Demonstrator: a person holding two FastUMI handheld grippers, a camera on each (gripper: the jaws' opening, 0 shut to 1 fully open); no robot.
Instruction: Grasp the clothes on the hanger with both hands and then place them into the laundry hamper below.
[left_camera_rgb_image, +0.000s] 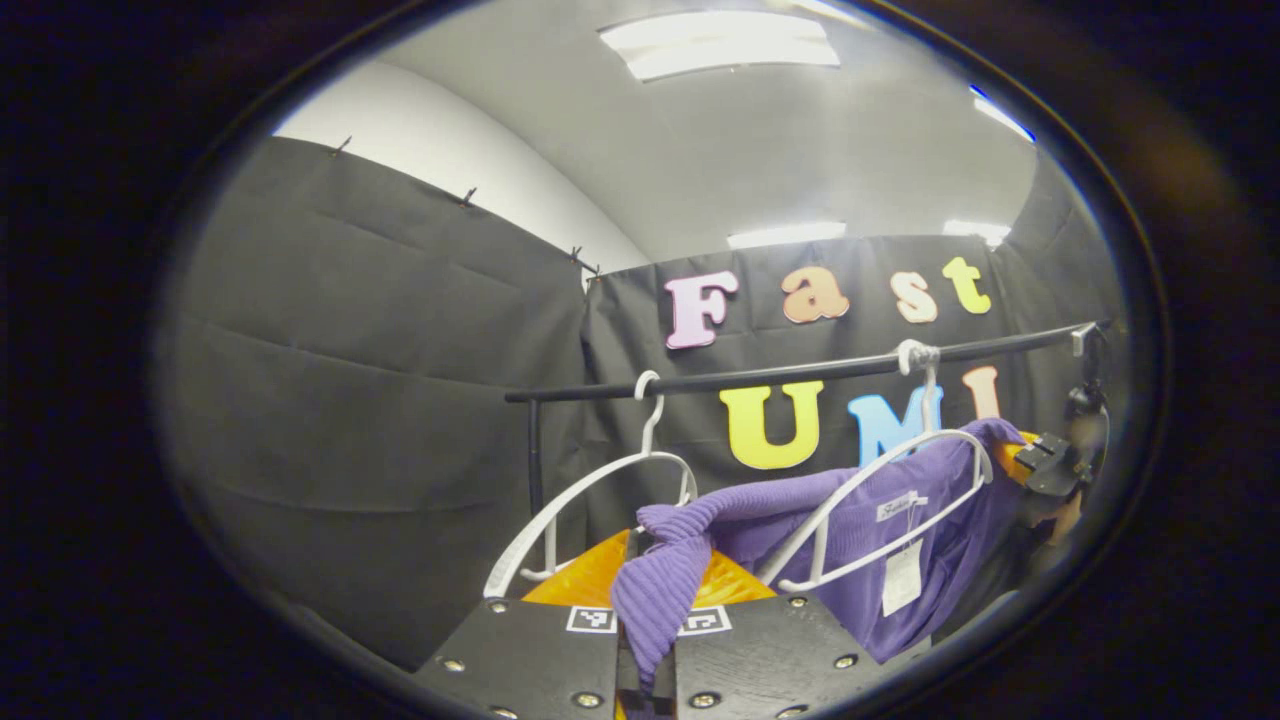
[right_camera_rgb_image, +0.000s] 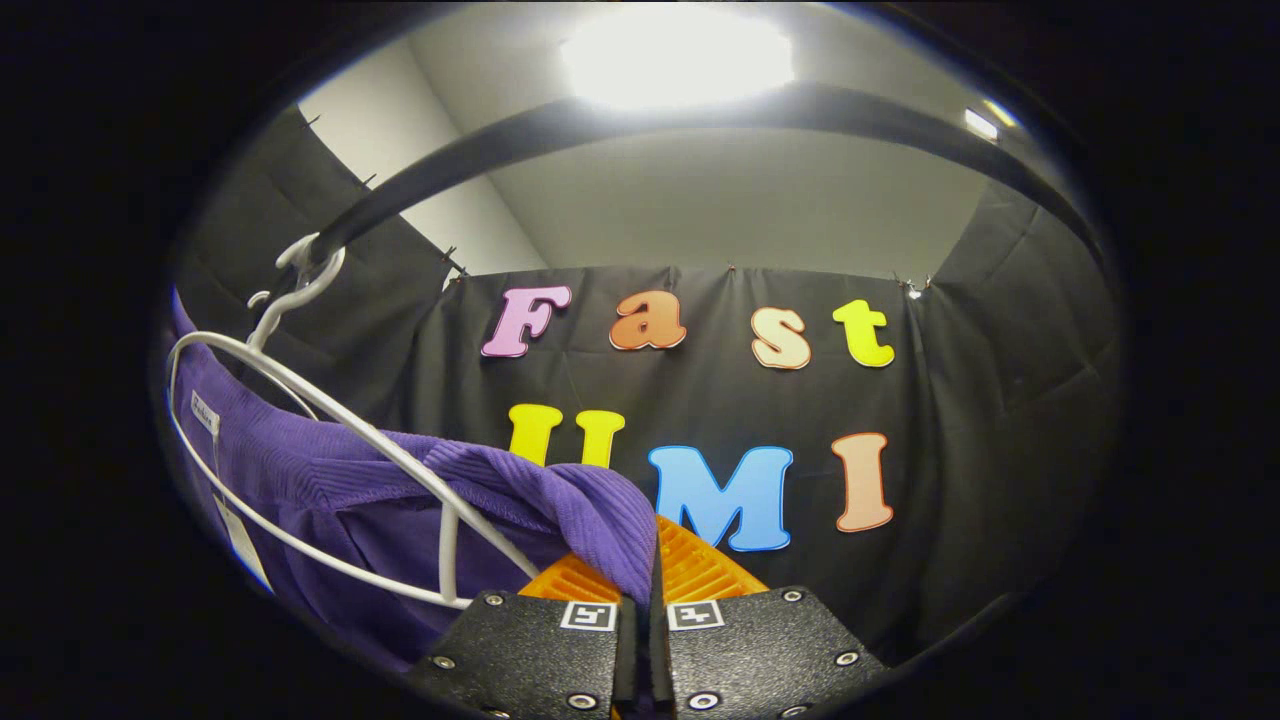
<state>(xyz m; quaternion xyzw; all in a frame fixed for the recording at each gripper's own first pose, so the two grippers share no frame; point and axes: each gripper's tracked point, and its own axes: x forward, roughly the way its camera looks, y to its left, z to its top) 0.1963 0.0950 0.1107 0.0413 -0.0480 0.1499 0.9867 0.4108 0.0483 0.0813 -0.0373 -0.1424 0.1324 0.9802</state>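
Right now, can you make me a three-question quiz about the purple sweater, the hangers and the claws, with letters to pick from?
1. Where does the white hanger holding the purple sweater hang?
A. on the black rail
B. on a door handle
C. on a chair back

2. How many white hangers are on the rail in the left gripper view?
A. one
B. two
C. four

3. What is the left claw doing?
A. gaping open in the air
B. shut on a fold of the sweater
C. gripping the rail

Answers:
1 A, the hanger hooks over the black rail.
2 B, an empty hanger hangs beside the one carrying the purple sweater.
3 B, the left claw has purple cloth pinched between its fingers; the right claw pinches another part the same way.
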